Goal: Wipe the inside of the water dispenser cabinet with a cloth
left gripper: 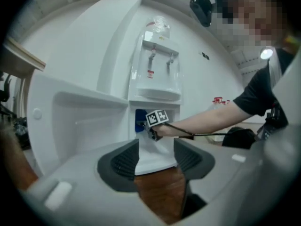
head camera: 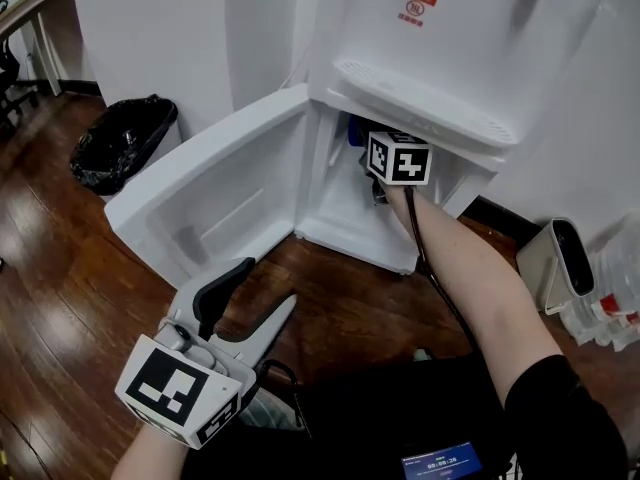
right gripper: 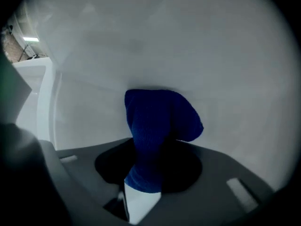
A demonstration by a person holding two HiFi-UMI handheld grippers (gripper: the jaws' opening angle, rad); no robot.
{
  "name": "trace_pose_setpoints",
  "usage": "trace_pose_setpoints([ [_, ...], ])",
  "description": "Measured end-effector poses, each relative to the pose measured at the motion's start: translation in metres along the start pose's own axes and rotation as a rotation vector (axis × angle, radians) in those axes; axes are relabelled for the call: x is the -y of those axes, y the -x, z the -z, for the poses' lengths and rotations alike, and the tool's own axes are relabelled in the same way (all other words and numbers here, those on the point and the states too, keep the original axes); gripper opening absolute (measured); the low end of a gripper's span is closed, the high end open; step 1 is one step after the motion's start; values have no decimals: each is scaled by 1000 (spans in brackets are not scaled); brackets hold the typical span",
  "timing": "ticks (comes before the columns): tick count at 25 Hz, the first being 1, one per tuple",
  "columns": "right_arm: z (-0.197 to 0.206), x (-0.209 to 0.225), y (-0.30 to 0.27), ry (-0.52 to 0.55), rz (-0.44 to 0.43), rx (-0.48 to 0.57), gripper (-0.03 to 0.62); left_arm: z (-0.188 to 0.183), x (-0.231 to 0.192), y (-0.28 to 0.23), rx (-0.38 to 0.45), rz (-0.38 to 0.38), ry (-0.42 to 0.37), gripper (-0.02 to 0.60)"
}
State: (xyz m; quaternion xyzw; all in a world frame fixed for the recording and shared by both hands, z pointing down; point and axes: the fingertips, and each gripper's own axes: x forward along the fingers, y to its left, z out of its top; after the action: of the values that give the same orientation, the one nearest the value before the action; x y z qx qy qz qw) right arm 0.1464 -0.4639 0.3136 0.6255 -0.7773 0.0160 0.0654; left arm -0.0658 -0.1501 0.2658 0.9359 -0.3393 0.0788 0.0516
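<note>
Since the cabinet wall (right gripper: pixel 197 55) just ahead apparently needed wiping, the right gripper (right gripper: pixel 149 171) clamped the blue cloth (right gripper: pixel 157 121), while the left gripper (left gripper: pixel 156 157) hung behind, slack and empty.

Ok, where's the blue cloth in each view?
Head view: cloth upper centre, inside the cabinet, left of the marker cube.
Left gripper view: cloth at centre, left of that cube.
Right gripper view: centre, held in the right claw.
Shared landmark: the white cabinet.
</note>
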Motion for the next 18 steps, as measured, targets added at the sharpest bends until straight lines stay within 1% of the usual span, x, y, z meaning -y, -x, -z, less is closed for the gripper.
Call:
trace_pose_setpoints([
  [2,-4,-12,5,-21,-70,20,144,10,-8,-6,-30,-17,-21,222],
  [4,-9,-32,24,-26,-168,60,144,16,-10,-7,-50,-20,-8,216],
  [6,-11,-60,51,-2,-276,96,144,17,-7,-5,-53,-8,14,216],
  [10,-13,-115,101,57,-482,134,144,18,5,-1,-56,2,8,215],
  [11,-16,-121,108,58,-516,146,144,19,7,-1,-56,3,13,215],
  [12,-18,-122,111,54,-522,159,144,18,9,-1,-55,3,22,215],
  [13,-18,-115,110,50,-493,165,144,17,10,-1,-52,3,30,215],
  [14,-15,-102,103,50,-429,158,144,15,10,0,-47,2,35,215],
  [15,-8,-84,93,59,-336,135,144,12,11,0,-42,1,33,215],
  [17,16,-43,69,83,-129,52,144,8,11,2,-34,0,19,215],
  [18,29,-25,56,81,-51,7,144,5,11,2,-30,0,12,215],
])
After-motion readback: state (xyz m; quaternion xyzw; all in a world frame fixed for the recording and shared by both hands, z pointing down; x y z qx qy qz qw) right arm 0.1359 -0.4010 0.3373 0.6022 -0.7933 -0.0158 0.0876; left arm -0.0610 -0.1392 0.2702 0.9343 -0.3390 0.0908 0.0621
